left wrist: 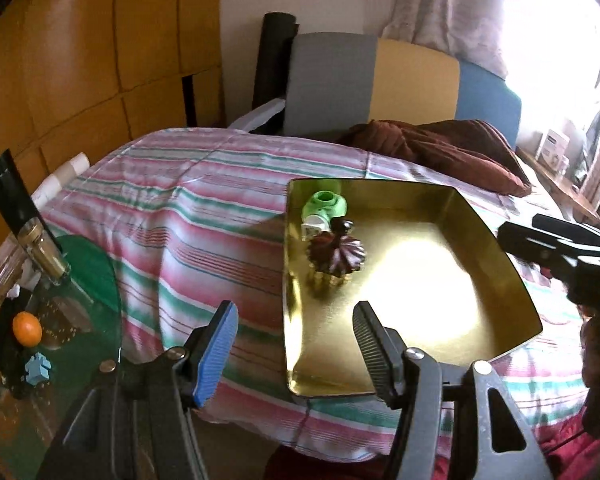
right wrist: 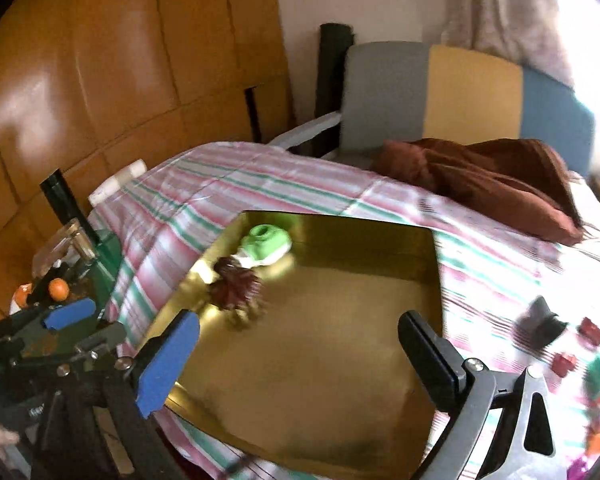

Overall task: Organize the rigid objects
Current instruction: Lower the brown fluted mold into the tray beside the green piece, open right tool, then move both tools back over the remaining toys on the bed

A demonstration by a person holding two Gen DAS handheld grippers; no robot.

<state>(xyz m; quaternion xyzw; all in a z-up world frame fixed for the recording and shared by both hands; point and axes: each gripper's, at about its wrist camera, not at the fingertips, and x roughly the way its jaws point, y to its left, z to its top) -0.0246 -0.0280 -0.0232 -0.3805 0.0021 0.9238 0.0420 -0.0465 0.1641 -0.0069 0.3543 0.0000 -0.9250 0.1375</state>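
A shiny gold tray (left wrist: 500,280) (right wrist: 420,264) lies on the striped bedspread. In its far left corner lie a green and white toy (left wrist: 323,205) (right wrist: 269,243) and a dark maroon ridged piece (left wrist: 337,251) (right wrist: 236,285). My left gripper (left wrist: 296,344) hovers over the tray's near left edge, jaws apart, nothing between them. My right gripper (right wrist: 300,354) hangs over the tray's near part, jaws wide and empty; its black body (left wrist: 560,248) shows at the right of the left wrist view. Small red, dark and green toys (right wrist: 562,344) lie blurred on the bed right of the tray.
A glass side table (left wrist: 92,276) at the left holds an orange ball (left wrist: 27,328) (right wrist: 58,289), a light blue piece (left wrist: 39,368) and other clutter. A brown blanket (left wrist: 440,148) (right wrist: 492,184) lies at the bed's head, a multicoloured headboard (left wrist: 380,80) behind it.
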